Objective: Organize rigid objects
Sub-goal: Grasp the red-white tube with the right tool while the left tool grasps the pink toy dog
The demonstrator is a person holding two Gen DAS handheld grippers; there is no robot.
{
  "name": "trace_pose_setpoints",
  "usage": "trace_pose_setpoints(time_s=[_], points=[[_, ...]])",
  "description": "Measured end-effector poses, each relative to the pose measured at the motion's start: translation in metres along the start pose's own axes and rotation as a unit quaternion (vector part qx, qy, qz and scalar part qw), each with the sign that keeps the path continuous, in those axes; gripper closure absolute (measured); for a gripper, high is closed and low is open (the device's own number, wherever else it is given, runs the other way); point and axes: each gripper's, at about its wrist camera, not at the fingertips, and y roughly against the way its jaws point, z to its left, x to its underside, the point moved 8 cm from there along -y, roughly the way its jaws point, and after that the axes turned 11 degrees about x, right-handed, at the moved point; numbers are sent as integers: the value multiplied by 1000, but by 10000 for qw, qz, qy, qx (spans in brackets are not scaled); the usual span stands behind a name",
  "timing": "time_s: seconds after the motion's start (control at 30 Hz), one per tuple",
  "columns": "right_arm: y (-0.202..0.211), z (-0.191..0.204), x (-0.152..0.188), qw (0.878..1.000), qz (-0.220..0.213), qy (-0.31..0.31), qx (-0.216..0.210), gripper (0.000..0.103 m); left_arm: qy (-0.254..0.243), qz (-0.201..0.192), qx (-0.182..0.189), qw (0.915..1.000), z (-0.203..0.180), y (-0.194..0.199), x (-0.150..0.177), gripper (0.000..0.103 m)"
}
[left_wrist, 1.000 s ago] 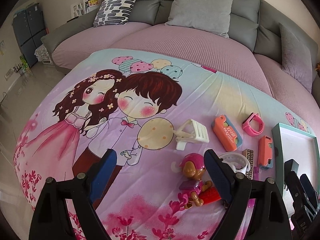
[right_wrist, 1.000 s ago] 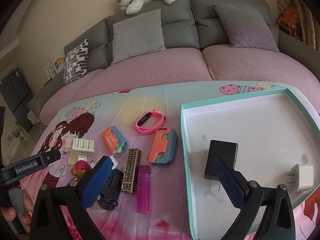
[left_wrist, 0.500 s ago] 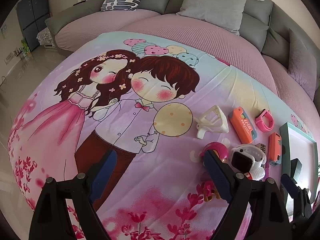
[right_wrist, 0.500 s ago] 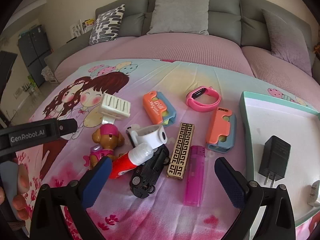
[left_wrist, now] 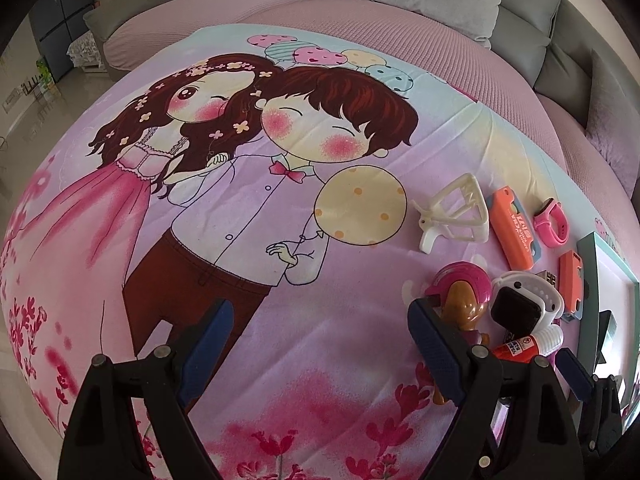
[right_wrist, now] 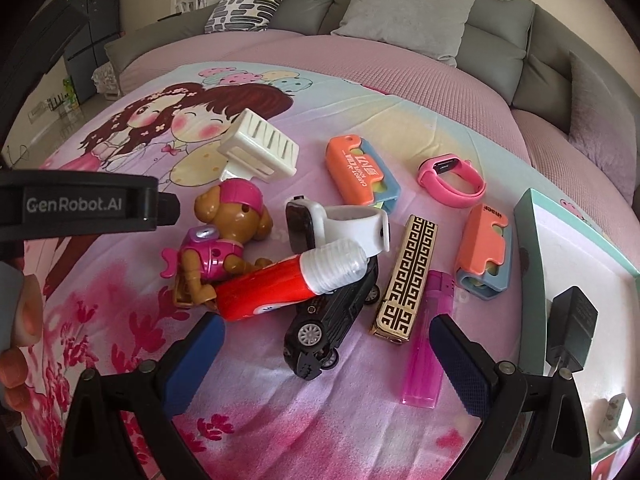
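Loose objects lie on a cartoon-print cloth point(right_wrist: 280, 420): a black toy car point(right_wrist: 328, 320), a red glue tube point(right_wrist: 280, 286), a dog figure point(right_wrist: 224, 240), a white smartwatch point(right_wrist: 340, 226), a gold patterned lighter point(right_wrist: 408, 276), a pink lighter point(right_wrist: 426, 344), two orange cases point(right_wrist: 358, 168) point(right_wrist: 484, 250), a pink band point(right_wrist: 452, 176) and a white clip point(right_wrist: 260, 148). My right gripper point(right_wrist: 324, 364) is open over the car's front end. My left gripper point(left_wrist: 320, 344) is open over bare cloth, the dog figure point(left_wrist: 460, 296) at its right finger.
A teal-rimmed white tray point(right_wrist: 528, 240) at the right holds a black charger point(right_wrist: 572, 320) and a white charger point(right_wrist: 614, 420). A grey sofa with cushions point(right_wrist: 404, 4) curves behind. The cloth's left half carries only the print. The left gripper's body point(right_wrist: 80, 204) crosses the right wrist view.
The right gripper has swung left from the tray to above the pile of objects. The left gripper has moved forward and lower over the cloth. Both stayed open.
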Motion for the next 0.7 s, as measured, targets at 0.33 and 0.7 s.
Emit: trace_pose_setpoints(time_s=[0.33,0.7], points=[[4,10,-13,9979,-418,240,442,0,73,-14,-41,10000,6,1,-2,14],[8,11,-22,9976,-636,68,282,7,44,-18,-41,10000,2,2,-3,14]])
